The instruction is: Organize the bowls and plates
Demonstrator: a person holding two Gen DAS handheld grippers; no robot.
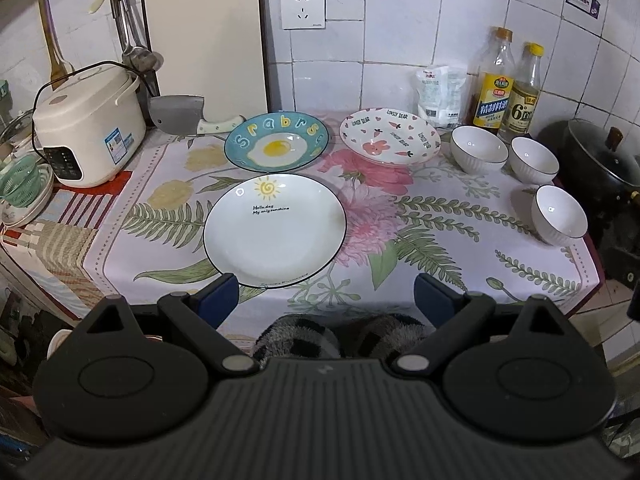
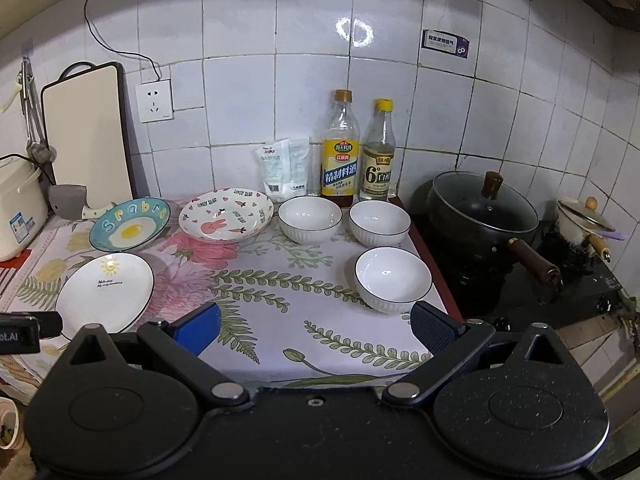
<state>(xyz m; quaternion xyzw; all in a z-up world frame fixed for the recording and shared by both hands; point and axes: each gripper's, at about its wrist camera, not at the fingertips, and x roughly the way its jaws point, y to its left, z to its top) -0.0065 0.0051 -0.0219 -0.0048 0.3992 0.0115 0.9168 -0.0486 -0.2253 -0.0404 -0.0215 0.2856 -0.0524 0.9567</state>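
The left gripper (image 1: 326,294) is held level with its blue-padded fingers (image 1: 218,300) spread wide apart, nothing gripped between them. The right gripper (image 2: 316,326) is likewise held level, its fingers (image 2: 434,326) spread wide and nothing gripped.

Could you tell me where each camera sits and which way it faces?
Left wrist: on the left claw, open, facing the wall over the sun plate; furry slippers show below.
Right wrist: on the right claw, open, further right, facing the near bowl and black pot; the left claw's tip shows.
Shared: three plates, three bowls, two bottles.
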